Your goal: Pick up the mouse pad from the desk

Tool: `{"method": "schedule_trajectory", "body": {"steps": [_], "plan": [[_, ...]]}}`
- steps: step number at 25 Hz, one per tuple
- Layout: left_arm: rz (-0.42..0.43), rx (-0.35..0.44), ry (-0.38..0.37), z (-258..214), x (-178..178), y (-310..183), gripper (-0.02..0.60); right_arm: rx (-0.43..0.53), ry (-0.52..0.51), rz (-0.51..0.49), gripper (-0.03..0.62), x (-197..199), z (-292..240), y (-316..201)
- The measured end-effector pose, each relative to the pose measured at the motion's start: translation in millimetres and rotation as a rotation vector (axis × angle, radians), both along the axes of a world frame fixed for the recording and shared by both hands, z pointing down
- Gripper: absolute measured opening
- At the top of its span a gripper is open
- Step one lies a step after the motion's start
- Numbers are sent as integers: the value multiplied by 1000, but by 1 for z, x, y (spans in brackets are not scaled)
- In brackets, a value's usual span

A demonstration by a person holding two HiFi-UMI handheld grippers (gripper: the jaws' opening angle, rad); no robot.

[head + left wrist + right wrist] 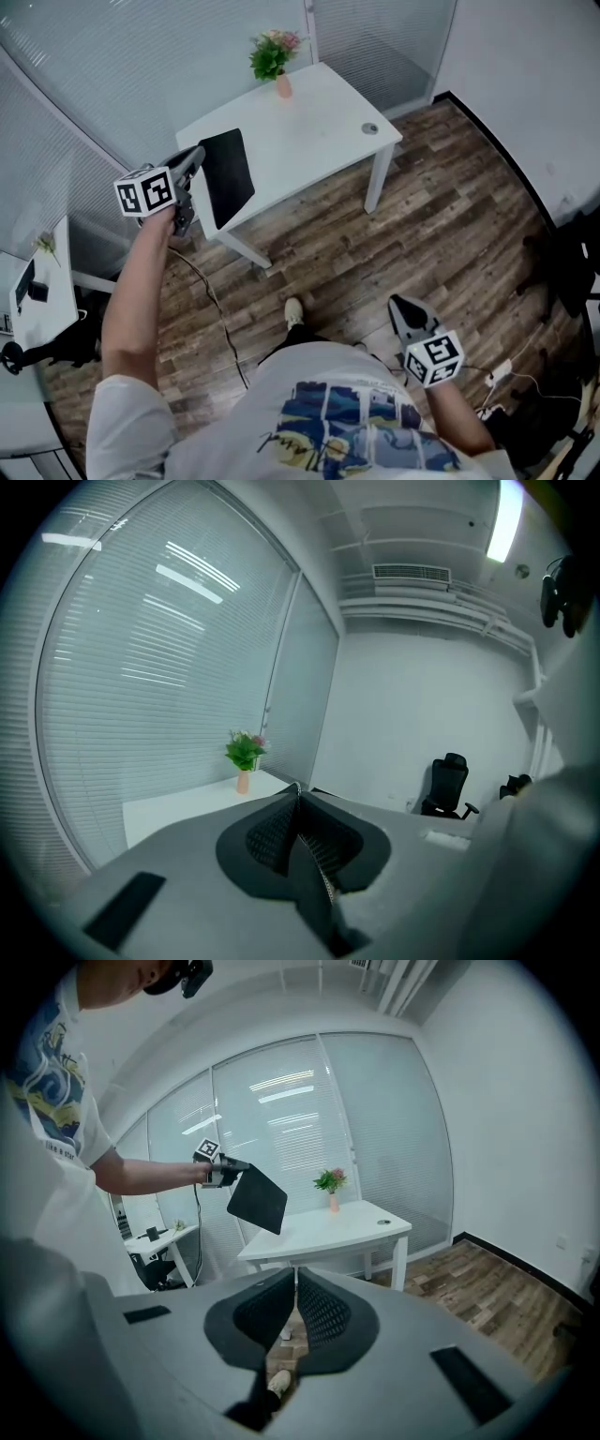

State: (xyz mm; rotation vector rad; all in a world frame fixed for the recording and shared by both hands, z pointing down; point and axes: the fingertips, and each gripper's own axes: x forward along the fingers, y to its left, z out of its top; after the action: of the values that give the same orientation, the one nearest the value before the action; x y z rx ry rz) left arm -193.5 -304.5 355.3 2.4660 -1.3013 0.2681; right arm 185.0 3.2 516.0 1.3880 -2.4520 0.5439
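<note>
Mouse pad [228, 176] hangs pinched at its edge in the left gripper [197, 157], off the white desk [309, 122]; a firm grip should prevent slipping. Right gripper [400, 305] pressed together, empty

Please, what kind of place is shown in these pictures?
Most likely an office room: there is a white desk, glass walls covered by blinds, and a black office chair.
</note>
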Motion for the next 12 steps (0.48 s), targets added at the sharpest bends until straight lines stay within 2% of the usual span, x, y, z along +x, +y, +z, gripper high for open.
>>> {"method": "schedule_trajectory", "body": {"steps": [12], "plan": [[123, 77, -5, -83, 40, 79, 9, 9, -21, -45, 9, 5, 3, 28]]}}
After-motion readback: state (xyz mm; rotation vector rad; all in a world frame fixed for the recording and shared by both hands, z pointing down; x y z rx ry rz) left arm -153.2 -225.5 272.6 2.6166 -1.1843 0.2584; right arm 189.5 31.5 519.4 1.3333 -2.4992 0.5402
